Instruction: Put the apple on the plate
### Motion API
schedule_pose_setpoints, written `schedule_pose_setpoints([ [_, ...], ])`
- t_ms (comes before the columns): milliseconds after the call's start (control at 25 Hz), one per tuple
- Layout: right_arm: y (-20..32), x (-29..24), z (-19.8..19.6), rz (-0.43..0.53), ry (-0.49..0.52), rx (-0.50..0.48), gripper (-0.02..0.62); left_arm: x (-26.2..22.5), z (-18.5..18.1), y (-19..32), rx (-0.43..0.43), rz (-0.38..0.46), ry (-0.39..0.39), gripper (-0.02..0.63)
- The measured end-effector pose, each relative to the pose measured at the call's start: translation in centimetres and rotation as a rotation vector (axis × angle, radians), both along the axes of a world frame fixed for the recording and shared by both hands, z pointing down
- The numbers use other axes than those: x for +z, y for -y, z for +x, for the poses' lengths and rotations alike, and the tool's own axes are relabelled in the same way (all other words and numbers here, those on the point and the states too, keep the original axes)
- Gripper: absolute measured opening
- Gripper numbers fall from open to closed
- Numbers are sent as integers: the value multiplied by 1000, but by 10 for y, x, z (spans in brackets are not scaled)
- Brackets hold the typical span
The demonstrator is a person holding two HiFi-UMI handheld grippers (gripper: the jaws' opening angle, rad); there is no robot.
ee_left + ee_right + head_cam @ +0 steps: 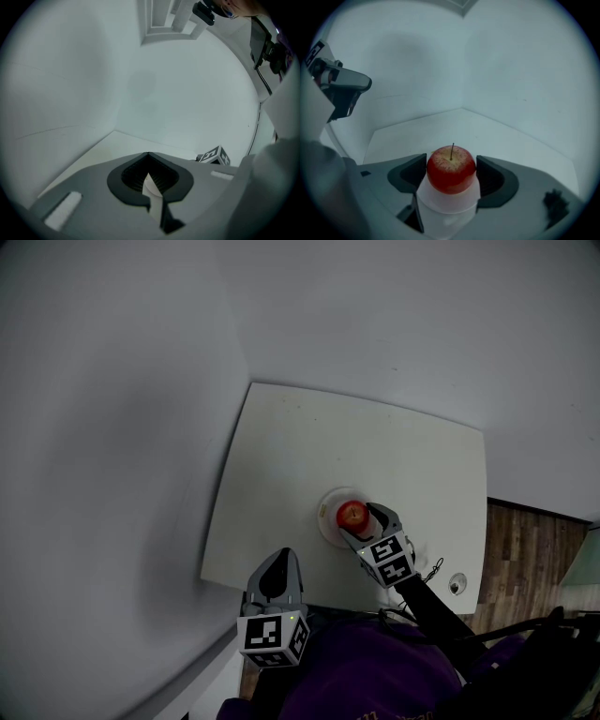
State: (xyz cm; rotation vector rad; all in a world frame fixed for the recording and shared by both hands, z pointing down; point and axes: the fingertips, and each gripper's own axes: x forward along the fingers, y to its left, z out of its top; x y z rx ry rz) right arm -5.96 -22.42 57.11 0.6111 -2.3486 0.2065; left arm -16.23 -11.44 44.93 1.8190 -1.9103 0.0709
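Placement step: the right gripper (451,174) has its jaws closed onto the apple (451,168) directly over the plate (326,512), contact unclear from here. The next move, I judge, is to settle and release, while the left gripper (148,161), jaws together and empty, hangs well apart from the plate.

The right gripper (451,174) clasps the upright apple (451,168) over the plate (447,205).

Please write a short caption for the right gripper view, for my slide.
Right tool holds a red apple between its jaws, over the white plate.
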Motion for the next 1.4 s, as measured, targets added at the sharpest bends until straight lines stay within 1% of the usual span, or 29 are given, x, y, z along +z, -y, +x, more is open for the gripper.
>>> schedule_pose_setpoints([
  [280, 1, -2, 0, -1, 34, -16, 322, 2, 4, 9, 19, -2, 4, 5],
  [520, 3, -11, 2, 11, 49, -14, 322, 3, 6, 11, 18, -6, 5, 5],
  [800, 7, -20, 10, 19, 75, 12, 322, 3, 15, 16, 40, -1, 5, 5],
  [1240, 3, -59, 27, 61, 148, 49, 321, -1, 34, 18, 93, 17, 4, 5],
  [1400, 0, -70, 40, 82, 163, 79, 319, -3, 43, 20, 118, 22, 8, 5],
])
